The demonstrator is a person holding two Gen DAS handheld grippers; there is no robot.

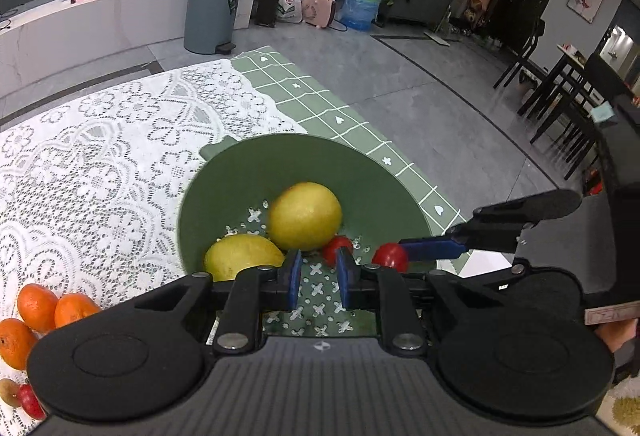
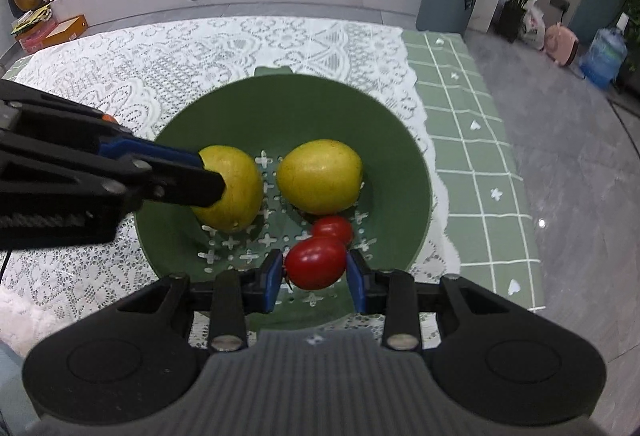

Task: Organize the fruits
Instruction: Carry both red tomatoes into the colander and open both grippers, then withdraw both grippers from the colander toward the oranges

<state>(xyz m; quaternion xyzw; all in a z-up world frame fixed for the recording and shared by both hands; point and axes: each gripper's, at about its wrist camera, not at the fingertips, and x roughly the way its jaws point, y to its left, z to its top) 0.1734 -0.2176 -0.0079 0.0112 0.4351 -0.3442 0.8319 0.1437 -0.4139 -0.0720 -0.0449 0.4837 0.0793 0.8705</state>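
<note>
table [image 2: 480, 164], lace cloth [image 2: 200, 52], green colander [image 2: 224, 108], oranges [image 1: 38, 306], perhaps a kiwi [image 1: 9, 392]

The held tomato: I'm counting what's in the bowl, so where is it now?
In the right wrist view, the tomato sits between the right gripper pads over the near part of the green bowl, just in front of a second tomato.

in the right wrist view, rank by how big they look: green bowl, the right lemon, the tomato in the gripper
1. green bowl
2. right lemon
3. tomato between the right gripper fingers, though it sits nearest the camera, so it looks bigger than it is.
</note>
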